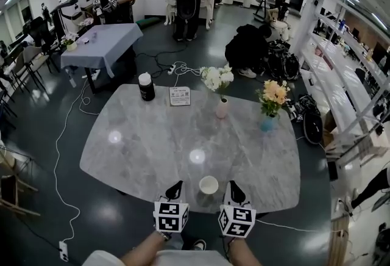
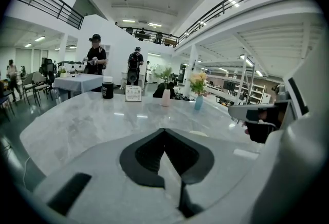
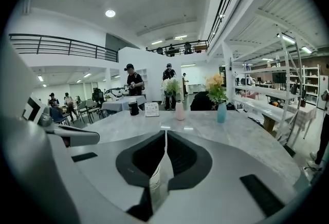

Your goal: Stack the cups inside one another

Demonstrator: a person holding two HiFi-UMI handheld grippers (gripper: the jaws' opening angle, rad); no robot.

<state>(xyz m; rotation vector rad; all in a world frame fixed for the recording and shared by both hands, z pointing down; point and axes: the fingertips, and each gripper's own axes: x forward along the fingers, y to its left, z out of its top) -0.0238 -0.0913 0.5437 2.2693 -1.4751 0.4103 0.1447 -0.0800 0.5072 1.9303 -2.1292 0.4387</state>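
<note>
Left tool (image 1: 175, 189) and right tool (image 1: 235, 191) sit at the near edge of the table (image 1: 152, 143), both pointing away from the person. Each tool's own view shows its jaws closed tip to tip, with nothing gripped.

One white cup (image 1: 208, 185) stands upright on the table between the two tools, close to both and touching neither. From above only a single rim shows. Whether more cups are nested inside it cannot be told, and no other loose cup is visible on the table.

Handling, as judged:
- The cup looks light and thin-walled, so it is likely to slide or tip if nudged.
- Its wall probably flexes, so use moderate pressure.
- Take hold at the rim, one jaw inside and one outside, and lift straight up.
</note>
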